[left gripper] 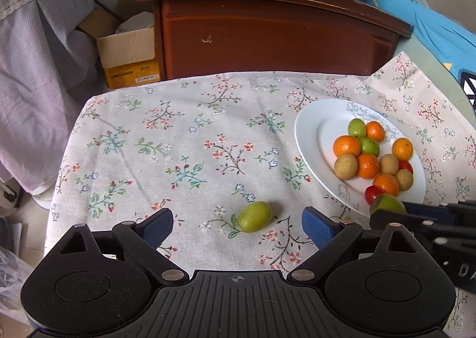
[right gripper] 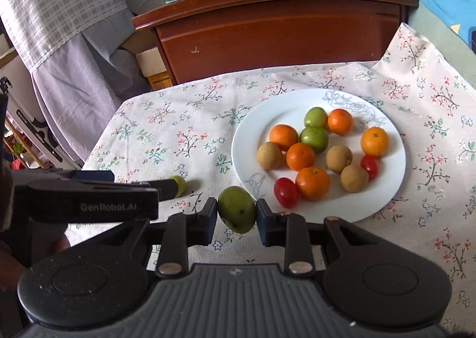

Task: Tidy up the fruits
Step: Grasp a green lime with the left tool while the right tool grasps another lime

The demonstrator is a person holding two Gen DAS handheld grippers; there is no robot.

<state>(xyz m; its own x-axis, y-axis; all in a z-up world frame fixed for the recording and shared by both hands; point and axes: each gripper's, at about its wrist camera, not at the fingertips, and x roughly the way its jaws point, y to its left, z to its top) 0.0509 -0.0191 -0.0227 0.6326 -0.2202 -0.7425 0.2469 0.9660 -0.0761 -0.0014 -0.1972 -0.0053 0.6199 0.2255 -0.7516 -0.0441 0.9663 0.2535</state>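
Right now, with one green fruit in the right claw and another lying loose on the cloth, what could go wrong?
1. The white plate is crowded along its near side, so the held green fruit in the right claw could knock a cherry tomato off if dropped there.
2. The loose green fruit is round and could roll when the open left claw closes on it.
3. The two claws are close and might collide.

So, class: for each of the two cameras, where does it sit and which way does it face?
Left wrist: rides the left gripper, looks forward over its open fingers at a green fruit on the cloth.
Right wrist: rides the right gripper, looks forward at the plate; its fingers clamp a held fruit.
Shared: plate, cabinet, and each shows the other gripper.
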